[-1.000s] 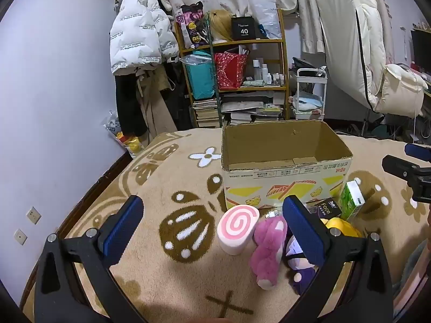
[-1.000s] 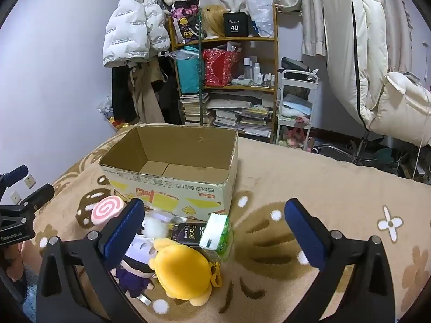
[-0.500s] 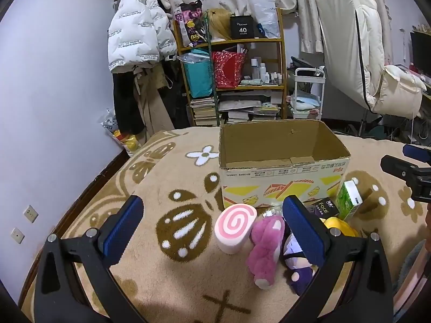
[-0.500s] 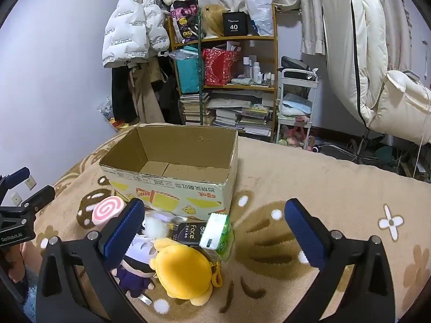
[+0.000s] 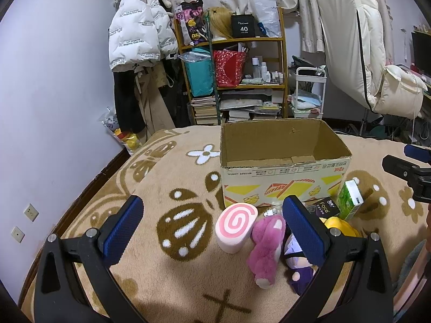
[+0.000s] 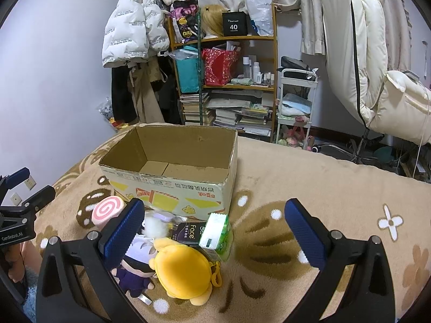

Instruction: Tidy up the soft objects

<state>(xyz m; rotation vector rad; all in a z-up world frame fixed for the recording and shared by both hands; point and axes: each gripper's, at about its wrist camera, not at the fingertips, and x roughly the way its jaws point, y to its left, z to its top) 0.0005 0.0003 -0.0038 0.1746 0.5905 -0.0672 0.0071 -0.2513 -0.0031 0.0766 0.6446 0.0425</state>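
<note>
An open, empty cardboard box (image 5: 282, 172) (image 6: 172, 185) stands on the patterned beige blanket. In front of it lie a pink swirl-roll plush (image 5: 235, 226) (image 6: 106, 211), a purple-pink plush (image 5: 265, 247), a purple-dressed doll (image 6: 136, 266) (image 5: 296, 263) and a yellow plush (image 6: 183, 270) (image 5: 340, 224). A green tissue pack (image 6: 216, 235) (image 5: 350, 199) and a black "face" pack (image 6: 187, 232) (image 5: 324, 207) lie among them. My left gripper (image 5: 212, 228) is open and empty above the swirl plush. My right gripper (image 6: 215, 231) is open and empty above the pile.
A cluttered shelf (image 5: 242, 75) with books and bags, hanging jackets (image 5: 140, 35) and a white cart (image 6: 296, 102) stand behind the bed. A wall (image 5: 54, 107) runs along the left. Bare blanket (image 6: 323, 183) lies right of the box.
Both views drifted only slightly; the box and toys look a touch lower and farther in the left view. Both grippers stay open and nothing was touched.
</note>
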